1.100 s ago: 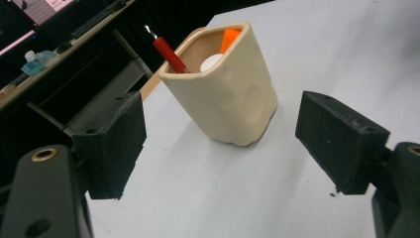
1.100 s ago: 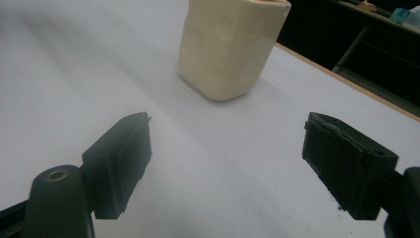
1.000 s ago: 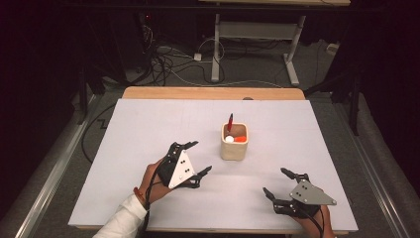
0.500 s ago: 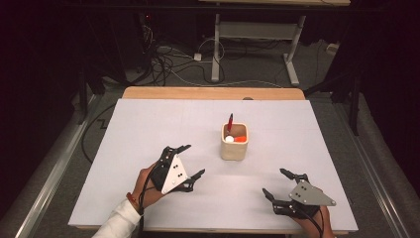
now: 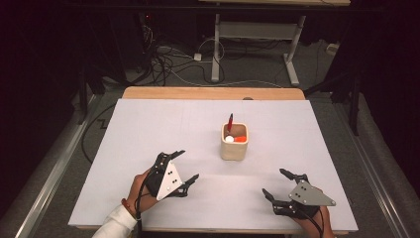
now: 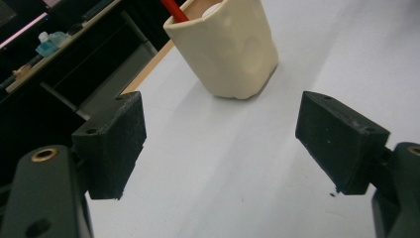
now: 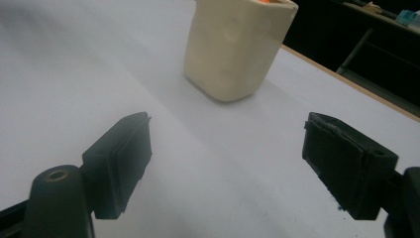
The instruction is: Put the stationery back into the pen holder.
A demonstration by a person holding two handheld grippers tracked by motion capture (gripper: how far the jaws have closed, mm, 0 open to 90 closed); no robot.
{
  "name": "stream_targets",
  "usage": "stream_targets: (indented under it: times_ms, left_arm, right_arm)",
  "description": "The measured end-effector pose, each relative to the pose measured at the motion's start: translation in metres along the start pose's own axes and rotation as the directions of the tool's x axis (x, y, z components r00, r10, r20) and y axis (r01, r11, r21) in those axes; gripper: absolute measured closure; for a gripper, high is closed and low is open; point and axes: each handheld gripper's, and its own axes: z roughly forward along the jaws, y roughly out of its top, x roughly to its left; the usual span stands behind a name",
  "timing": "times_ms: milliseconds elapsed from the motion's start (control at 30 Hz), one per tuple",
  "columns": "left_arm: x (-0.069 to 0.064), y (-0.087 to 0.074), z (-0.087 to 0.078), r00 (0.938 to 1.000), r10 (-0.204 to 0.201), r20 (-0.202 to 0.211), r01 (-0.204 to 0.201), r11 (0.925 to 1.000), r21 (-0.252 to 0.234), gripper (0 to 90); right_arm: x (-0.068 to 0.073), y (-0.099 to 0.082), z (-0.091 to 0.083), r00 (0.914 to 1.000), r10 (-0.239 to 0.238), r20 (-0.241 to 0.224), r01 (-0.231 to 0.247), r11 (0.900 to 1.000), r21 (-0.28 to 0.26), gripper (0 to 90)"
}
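- While both of my grippers sit low over the white table [image 5: 148, 129] with nothing between their jaws, the work I read here is a reach toward the cream cup [image 5: 234, 142], the nearest thing to either tool.
- My left gripper [image 5: 180, 167] is spread wide; in the left gripper view its two black pads [image 6: 116, 144] stand well apart, with bare tabletop between them and the cup [image 6: 230, 47] ahead, up and slightly left of centre.
- My right gripper [image 5: 278, 184] is likewise fully apart, near the front edge; the right gripper view puts the cup [image 7: 237, 44] ahead, between the lines of its jaws.
- That cup stands upright near the table's middle, well apart from both tools. A red pen [image 5: 230, 122] leans out of it at the back, and I see a white ball [image 5: 229, 139] and something orange [image 5: 240, 139] inside.
- To do this well, I judge the left tool should turn until the cup sits centred between its pads before going forward.
- Come in level and low on the cup's wall, so the pads close on its flat sides and not on the rim.
- Keep clear of the pen; a knock there could tip the cup.
- Close slowly, since the glazed wall looks smooth and may slip.
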Motion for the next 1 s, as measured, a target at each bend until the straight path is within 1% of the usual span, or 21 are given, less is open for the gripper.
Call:
stream_targets:
  times_ms: [100,167,200,267,367,400,467,533,633,733,800,1000]
  left_arm:
    - [-0.001,-0.005,-0.002,0.9999,-0.007,-0.008,0.007,1.0000,-0.002,19.0]
    - [0.000,-0.009,-0.003,0.9998,-0.020,-0.001,0.020,0.9998,0.001,19.0]
    - [0.000,-0.010,-0.003,0.9998,-0.019,-0.006,0.019,0.9998,0.006,19.0]
    - [0.000,-0.014,-0.004,0.9995,-0.031,-0.001,0.032,0.9995,0.006,19.0]
    - [-0.001,-0.018,-0.006,0.9995,-0.030,-0.008,0.031,0.9994,0.018,19.0]
    - [0.000,-0.020,-0.006,0.9993,-0.036,-0.005,0.037,0.9991,0.023,19.0]
    - [-0.001,-0.025,-0.007,0.9992,-0.039,-0.012,0.039,0.9987,0.032,19.0]
    - [-0.001,-0.028,-0.007,0.9988,-0.049,-0.006,0.049,0.9979,0.041,19.0]
    - [-0.002,-0.033,-0.008,0.9988,-0.047,-0.008,0.048,0.9976,0.051,19.0]
    - [-0.002,-0.038,-0.010,0.9985,-0.054,-0.011,0.055,0.9964,0.065,19.0]
    - [-0.001,-0.041,-0.011,0.9976,-0.069,-0.006,0.069,0.9952,0.069,19.0]
    - [0.000,-0.054,-0.016,0.9950,-0.100,-0.005,0.100,0.9896,0.103,19.0]
  right_arm:
    - [0.000,0.000,0.000,1.0000,-0.001,-0.003,0.001,1.0000,-0.001,19.5]
    - [0.000,0.000,0.000,1.0000,-0.001,-0.002,0.001,1.0000,-0.001,19.5]
    - [0.000,0.000,0.000,1.0000,0.000,-0.001,0.000,1.0000,-0.001,19.5]
    - [-0.001,-0.001,0.000,1.0000,-0.002,-0.001,0.002,1.0000,-0.003,19.5]
    - [-0.001,-0.001,0.000,1.0000,-0.003,-0.001,0.003,1.0000,-0.002,19.5]
    - [-0.001,-0.001,0.000,1.0000,-0.002,-0.001,0.002,1.0000,0.000,19.5]
    - [-0.001,-0.001,0.000,1.0000,0.000,0.000,0.000,1.0000,0.000,19.5]
    - [-0.002,-0.001,0.000,1.0000,0.000,0.004,0.000,1.0000,0.002,19.5]
    - [-0.002,-0.002,0.000,1.0000,0.001,0.003,-0.001,1.0000,0.002,19.5]
    - [-0.003,-0.002,0.000,1.0000,0.003,0.005,-0.003,1.0000,0.002,19.5]
    - [-0.004,-0.003,0.000,1.0000,0.006,0.006,-0.006,1.0000,0.003,19.5]
    - [-0.006,-0.005,0.001,0.9999,0.013,0.008,-0.013,0.9998,0.012,19.5]
